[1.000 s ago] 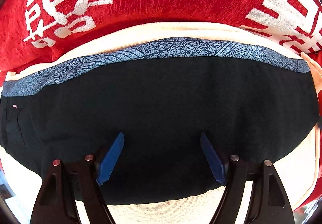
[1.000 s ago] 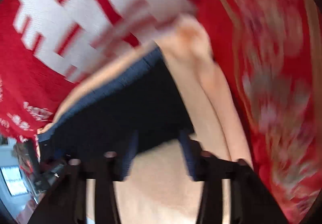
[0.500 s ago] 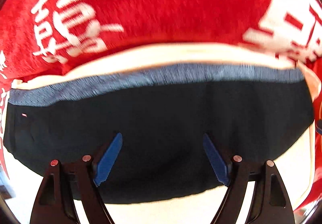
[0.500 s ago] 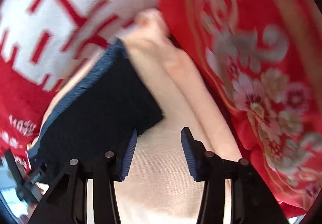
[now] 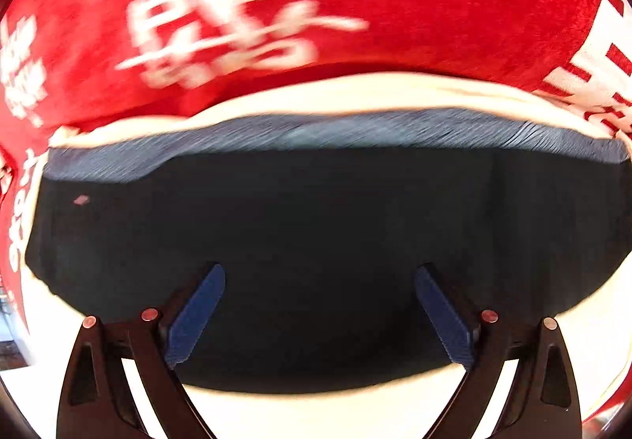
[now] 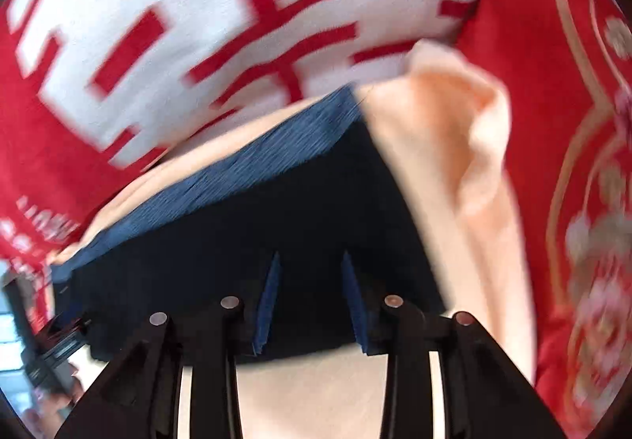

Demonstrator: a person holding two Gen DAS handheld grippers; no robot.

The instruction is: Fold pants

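left gripper (image 5: 319,273) jaws wide apart, frame bottom, over black pants (image 5: 316,233) | right gripper (image 6: 310,261) jaws narrowly parted, over pants' lower edge

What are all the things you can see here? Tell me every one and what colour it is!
pants: one, black with a blue-grey patterned band along the far edge, lying flat on the cream cloth.
cream cloth: one, pale peach-cream, spread under the pants, bunched up at the far right corner.
red blanket: one, red with big white characters, behind the pants.
red floral fabric: one, red with gold lines and flowers, at the right.
left gripper: one, black with blue pads, jaws wide open over the pants' near edge.
right gripper: one, black with blue pads, jaws narrower but apart, over the pants' right part.
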